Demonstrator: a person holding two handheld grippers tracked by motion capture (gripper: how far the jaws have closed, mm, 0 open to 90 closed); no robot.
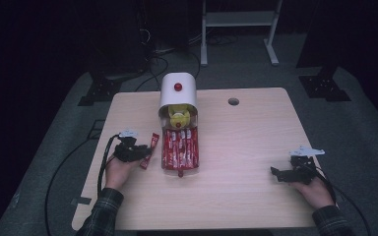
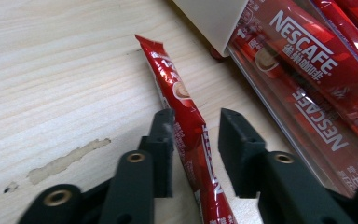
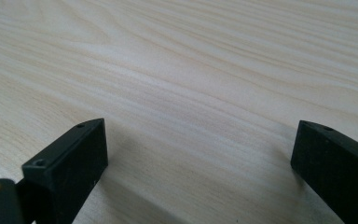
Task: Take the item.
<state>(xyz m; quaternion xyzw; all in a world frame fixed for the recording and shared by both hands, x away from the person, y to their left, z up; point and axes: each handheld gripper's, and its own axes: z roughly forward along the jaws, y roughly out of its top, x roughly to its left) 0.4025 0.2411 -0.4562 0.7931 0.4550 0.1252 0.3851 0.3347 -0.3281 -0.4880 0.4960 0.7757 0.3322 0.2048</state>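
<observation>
You are letting left gripper (image 2: 193, 135) stand slightly parted around coffee stick (image 2: 186, 116), lying centre frame beside tray (image 1: 179, 167); stick not yet placed. Right gripper (image 3: 200, 154) idling wide, lower right.

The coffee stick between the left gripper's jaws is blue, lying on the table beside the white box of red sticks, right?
Not quite: the coffee stick is red, not blue, as the left gripper view shows. The rest holds: it lies on the wooden table between the jaws of the left gripper, beside the white box whose tray holds more red sticks.
</observation>
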